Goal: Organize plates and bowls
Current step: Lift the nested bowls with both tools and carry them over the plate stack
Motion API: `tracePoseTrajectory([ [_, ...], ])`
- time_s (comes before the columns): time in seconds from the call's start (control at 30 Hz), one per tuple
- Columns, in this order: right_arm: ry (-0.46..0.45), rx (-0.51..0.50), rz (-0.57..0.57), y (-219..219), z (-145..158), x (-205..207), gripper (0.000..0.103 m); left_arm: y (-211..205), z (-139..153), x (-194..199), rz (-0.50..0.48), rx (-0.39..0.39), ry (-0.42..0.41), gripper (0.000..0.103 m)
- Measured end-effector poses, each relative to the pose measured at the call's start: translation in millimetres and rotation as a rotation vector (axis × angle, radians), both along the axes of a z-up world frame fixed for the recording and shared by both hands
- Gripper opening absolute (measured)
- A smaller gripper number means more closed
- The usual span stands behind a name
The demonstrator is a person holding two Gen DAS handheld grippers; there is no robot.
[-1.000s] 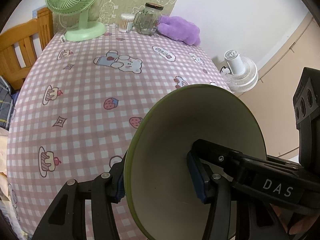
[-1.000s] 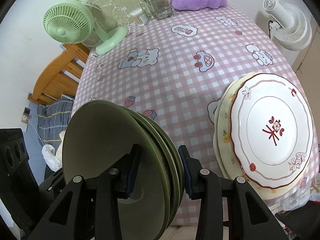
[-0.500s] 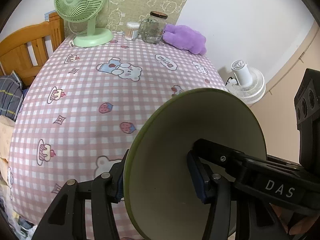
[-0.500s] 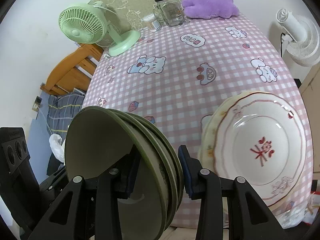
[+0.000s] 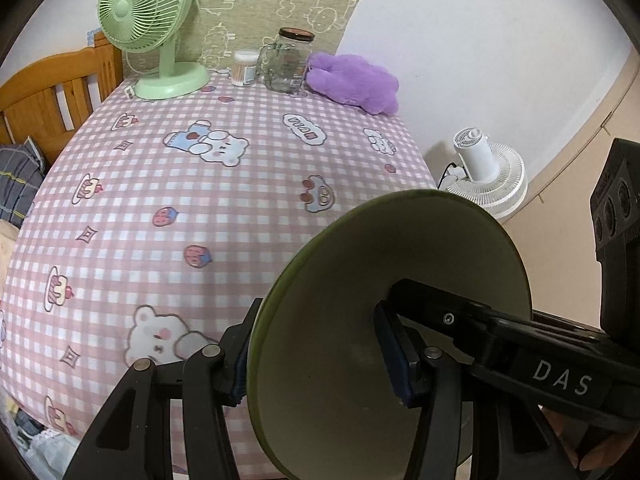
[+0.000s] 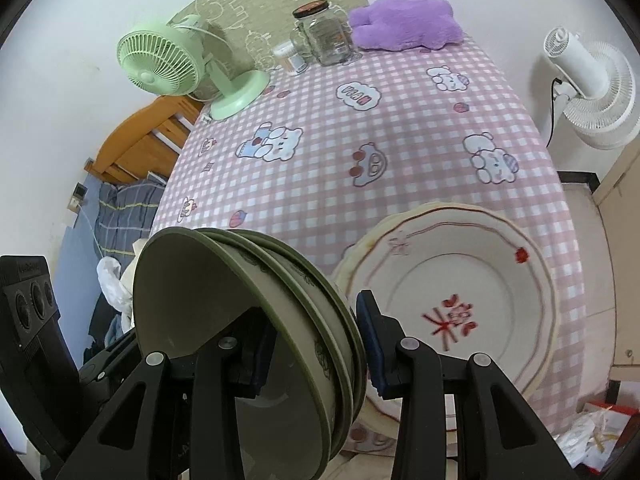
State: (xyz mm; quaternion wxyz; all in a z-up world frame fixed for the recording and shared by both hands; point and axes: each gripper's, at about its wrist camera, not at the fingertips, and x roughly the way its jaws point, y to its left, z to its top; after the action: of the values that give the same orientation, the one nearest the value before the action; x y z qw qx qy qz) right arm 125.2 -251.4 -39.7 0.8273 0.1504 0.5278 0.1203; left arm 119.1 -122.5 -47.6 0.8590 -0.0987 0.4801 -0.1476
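Note:
A stack of olive-green bowls (image 5: 400,260) (image 6: 192,280) hangs tilted on its side above the near edge of the pink checked table (image 5: 200,208). My left gripper (image 5: 316,360) is shut on its rim, one pad outside and one inside the top bowl. My right gripper (image 6: 316,348) is shut across the stacked rims close by. Its black finger marked DAS (image 5: 560,376) reaches into the bowl in the left wrist view. A white plate with a red pattern (image 6: 460,280) lies on a cream plate at the table's near right corner, just right of my right gripper.
Along the table's far edge stand a green desk fan (image 5: 152,20), a small swab tub (image 5: 245,68), a glass jar (image 5: 290,60) and a purple plush (image 5: 356,80). A white floor fan (image 6: 588,84) is off the right side. A wooden bed frame (image 5: 48,96) is on the left.
Both grippers, still holding the bowl stack, have drawn back and risen from the table, so more of the tabletop shows. The plates now sit lower and nearer in the right wrist view.

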Motion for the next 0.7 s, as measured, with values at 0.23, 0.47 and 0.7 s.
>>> tracePoseTrajectory([
  [0.23,0.013,-0.016,0.005,-30,-2,1,0.041,-31,-5,2,0.014,-0.005,0.008,0.053],
  [0.47,0.030,-0.042,0.021,-57,-8,5,0.041,-59,-18,4,0.033,-0.030,0.027,0.053],
  [0.7,0.073,-0.062,0.035,-81,-21,13,0.041,-80,-35,8,0.049,-0.044,0.066,0.053],
])
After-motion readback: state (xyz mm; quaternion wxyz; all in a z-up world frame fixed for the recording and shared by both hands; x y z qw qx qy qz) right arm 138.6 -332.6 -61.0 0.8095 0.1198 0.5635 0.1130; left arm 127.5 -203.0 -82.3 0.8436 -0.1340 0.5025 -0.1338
